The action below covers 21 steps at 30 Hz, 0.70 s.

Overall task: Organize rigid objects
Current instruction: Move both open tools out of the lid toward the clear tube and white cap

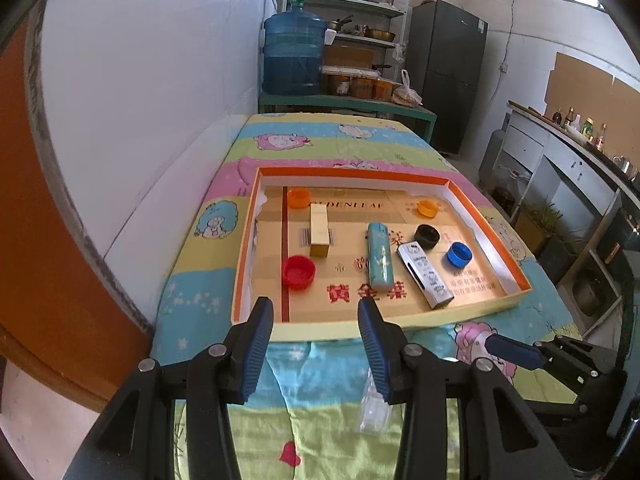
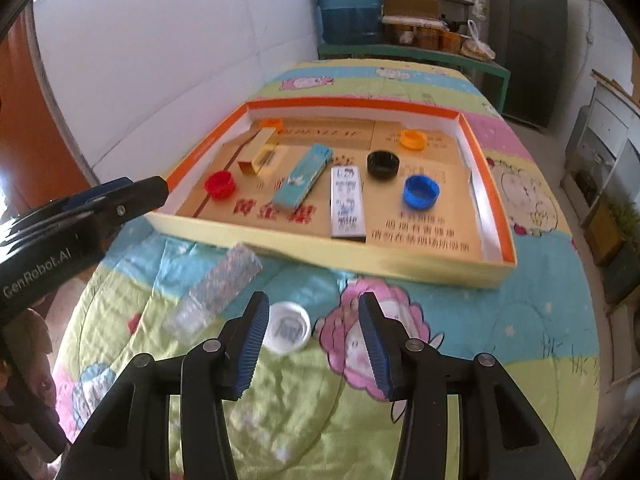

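Orange-rimmed, the shallow cardboard tray (image 2: 486, 272) lies flat on a cartoon-print quilt (image 2: 520, 340) covering the table. Inside it, from the left: a red cap (image 2: 219, 185), a tan box (image 2: 256, 152) with an orange cap (image 2: 271, 123) just behind it, a teal box (image 2: 304, 178) lying at a slant, and a silver box (image 2: 347, 202) lying flat. To the right sit a black cap (image 2: 383, 164), a blue cap (image 2: 420, 192) and a second orange cap (image 2: 413, 139), all open side up and apart from one another.

Outside the tray, on the quilt just before its near wall, lie a clear plastic box (image 2: 218, 292) and a white cap (image 2: 288, 330) (both somewhat blurred).

The right gripper (image 2: 312, 336) hovers over the quilt with its jaws spread wide and nothing between them; the white cap sits just beside the left blue pad (image 2: 252, 344), and contact cannot be confirmed. The left gripper (image 1: 316, 344) is likewise spread and empty, held above the tray's near wall, with the clear plastic box low between its pads in that view.
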Motion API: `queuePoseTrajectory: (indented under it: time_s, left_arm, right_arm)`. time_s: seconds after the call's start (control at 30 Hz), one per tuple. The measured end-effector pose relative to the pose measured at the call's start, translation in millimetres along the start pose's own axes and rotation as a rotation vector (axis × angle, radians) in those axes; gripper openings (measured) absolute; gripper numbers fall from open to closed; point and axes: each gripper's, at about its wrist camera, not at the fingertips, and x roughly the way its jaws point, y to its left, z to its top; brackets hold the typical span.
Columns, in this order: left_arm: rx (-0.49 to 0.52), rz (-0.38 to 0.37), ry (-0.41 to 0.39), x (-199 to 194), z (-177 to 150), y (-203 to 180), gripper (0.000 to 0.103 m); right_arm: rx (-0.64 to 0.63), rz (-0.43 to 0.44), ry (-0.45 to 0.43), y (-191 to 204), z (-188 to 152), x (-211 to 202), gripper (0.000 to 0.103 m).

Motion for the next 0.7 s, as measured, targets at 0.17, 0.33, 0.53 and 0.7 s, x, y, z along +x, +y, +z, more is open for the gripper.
queuePoseTrajectory:
  time_s: [0.17, 0.33, 0.53, 0.7]
  left_arm:
    - [-0.004, -0.021, 0.005, -5, -11, 1, 0.044]
    - [0.004, -0.037, 0.018, -6, -19, -2, 0.044]
    - [0.012, -0.055, 0.033, -4, -26, -6, 0.044]
    - [0.025, -0.068, 0.043, -1, -29, -11, 0.044]
  right_arm:
    - [-0.006, 0.005, -0.002, 6, -7, -1, 0.048]
    - [-0.024, -0.001, 0.017, 13, -12, 6, 0.048]
    - [-0.038, -0.011, 0.031, 17, -12, 15, 0.048]
    - [-0.039, -0.011, 0.030, 19, -12, 17, 0.048]
